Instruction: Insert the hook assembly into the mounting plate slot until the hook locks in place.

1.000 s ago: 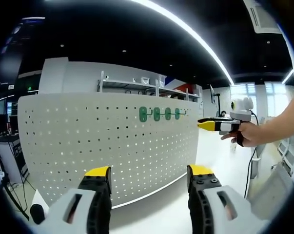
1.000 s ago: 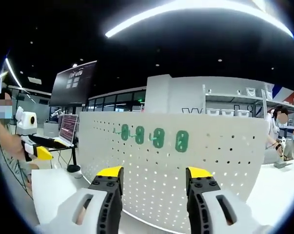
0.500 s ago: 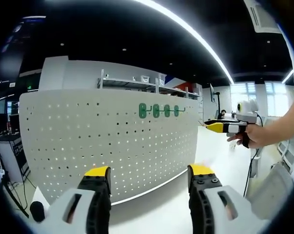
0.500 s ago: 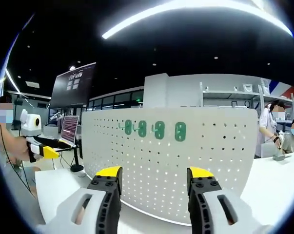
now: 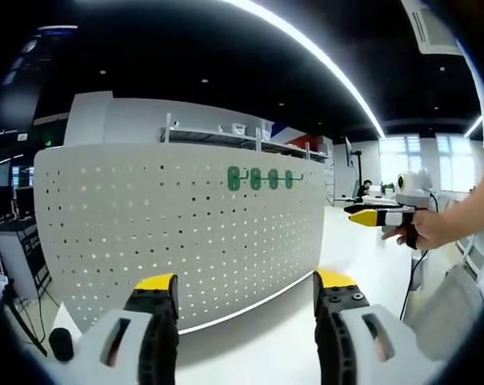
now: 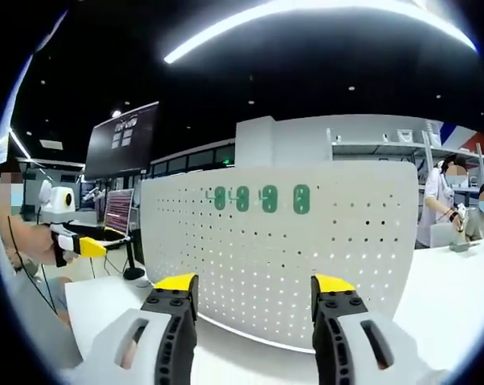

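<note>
Both grippers' jaws spread, empty, facing pegboard (image 5: 185, 233) w/ green hooks (image 6: 262, 198).

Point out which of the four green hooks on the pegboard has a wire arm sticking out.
The end hook of the green row, rightmost in the left gripper view: a thin wire arm extends from it. The other three look like plain green plates.

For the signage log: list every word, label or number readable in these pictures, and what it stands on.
None can be read.
The dark hanging screen: pale marks, too small to read.
The laptop screen: lines of text, blurred.
The white pegboard and its green hook plates: no lettering visible.
Both tongs, left and right: no labels visible.
</note>
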### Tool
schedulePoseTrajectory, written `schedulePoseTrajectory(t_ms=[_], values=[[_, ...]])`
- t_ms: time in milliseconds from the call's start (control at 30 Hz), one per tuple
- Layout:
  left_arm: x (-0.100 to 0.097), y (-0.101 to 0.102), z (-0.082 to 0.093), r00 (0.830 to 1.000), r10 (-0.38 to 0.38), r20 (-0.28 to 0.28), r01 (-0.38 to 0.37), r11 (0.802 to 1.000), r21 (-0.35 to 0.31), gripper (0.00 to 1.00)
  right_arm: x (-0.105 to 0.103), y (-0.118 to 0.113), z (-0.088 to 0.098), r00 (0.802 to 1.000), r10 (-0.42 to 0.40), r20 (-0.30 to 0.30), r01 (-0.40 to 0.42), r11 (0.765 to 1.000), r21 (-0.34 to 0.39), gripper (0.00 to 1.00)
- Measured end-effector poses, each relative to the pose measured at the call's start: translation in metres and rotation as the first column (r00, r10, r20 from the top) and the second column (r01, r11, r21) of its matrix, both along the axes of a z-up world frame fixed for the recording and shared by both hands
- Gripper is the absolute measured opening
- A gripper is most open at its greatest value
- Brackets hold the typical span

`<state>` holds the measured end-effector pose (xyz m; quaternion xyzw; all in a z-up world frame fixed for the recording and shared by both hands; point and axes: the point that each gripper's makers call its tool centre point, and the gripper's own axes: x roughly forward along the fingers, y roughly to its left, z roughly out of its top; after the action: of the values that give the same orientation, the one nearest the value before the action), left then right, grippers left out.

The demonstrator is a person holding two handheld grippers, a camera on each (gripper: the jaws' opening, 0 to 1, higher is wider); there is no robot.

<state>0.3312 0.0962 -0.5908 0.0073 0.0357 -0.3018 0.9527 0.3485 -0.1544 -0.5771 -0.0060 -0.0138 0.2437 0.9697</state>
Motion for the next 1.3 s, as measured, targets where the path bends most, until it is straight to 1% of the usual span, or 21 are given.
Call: schedulePoseTrajectory(t_ms=[133, 300, 467, 633, 800, 900, 1000, 1100, 1267, 1300], values=[[-0.001, 0.001, -0.002, 1.000, 0.005, 0.002, -0.005, 1.000, 0.000, 0.71, -0.008, 0.003, -0.006, 1.000, 0.008, -0.008, -0.008, 1.000, -0.014, 0.57], [-0.004, 0.001, -0.003, 1.000, 0.009, 0.004, -0.009, 1.000, -0.008, 0.73, -0.019, 0.002, -0.013, 1.000, 0.001, -0.024, -0.001, 1.000, 0.000, 0.60], [-0.009, 0.003, -0.008, 1.000, 0.006, 0.008, -0.006, 1.000, 0.006, 0.74, -0.027, -0.002, -0.018, 0.999, -0.013, -0.031, 0.014, 1.000, 0.009, 0.61], [-0.014, 0.007, -0.014, 1.000, 0.011, 0.000, -0.011, 1.000, 0.001, 0.75, -0.035, -0.003, -0.023, 0.999, -0.026, -0.036, 0.026, 1.000, 0.008, 0.62], [-0.020, 0.010, -0.014, 1.000, 0.011, -0.003, -0.011, 1.000, -0.009, 0.78, -0.040, -0.005, -0.026, 0.998, -0.034, -0.046, 0.034, 0.999, 0.016, 0.63], [-0.022, 0.014, -0.016, 1.000, 0.016, 0.000, -0.016, 1.000, -0.002, 0.80, -0.043, -0.006, -0.028, 0.998, -0.036, -0.049, 0.037, 0.999, 0.020, 0.63], [-0.024, 0.016, -0.017, 1.000, 0.020, -0.004, -0.020, 1.000, -0.009, 0.82, -0.045, -0.008, -0.031, 0.998, -0.041, -0.055, 0.042, 0.999, 0.026, 0.63], [-0.027, 0.018, -0.019, 1.000, 0.018, -0.004, -0.018, 1.000, -0.003, 0.83, -0.048, -0.008, -0.033, 0.997, -0.043, -0.058, 0.044, 0.999, 0.020, 0.63], [-0.032, 0.025, -0.024, 1.000, 0.020, -0.006, -0.020, 1.000, 0.002, 0.85, -0.055, -0.008, -0.038, 0.997, -0.039, -0.067, 0.040, 0.999, 0.016, 0.64], [-0.033, 0.028, -0.028, 1.000, 0.025, -0.013, -0.025, 1.000, 0.009, 0.85, -0.056, -0.008, -0.039, 0.997, -0.035, -0.070, 0.037, 0.999, 0.021, 0.64]])
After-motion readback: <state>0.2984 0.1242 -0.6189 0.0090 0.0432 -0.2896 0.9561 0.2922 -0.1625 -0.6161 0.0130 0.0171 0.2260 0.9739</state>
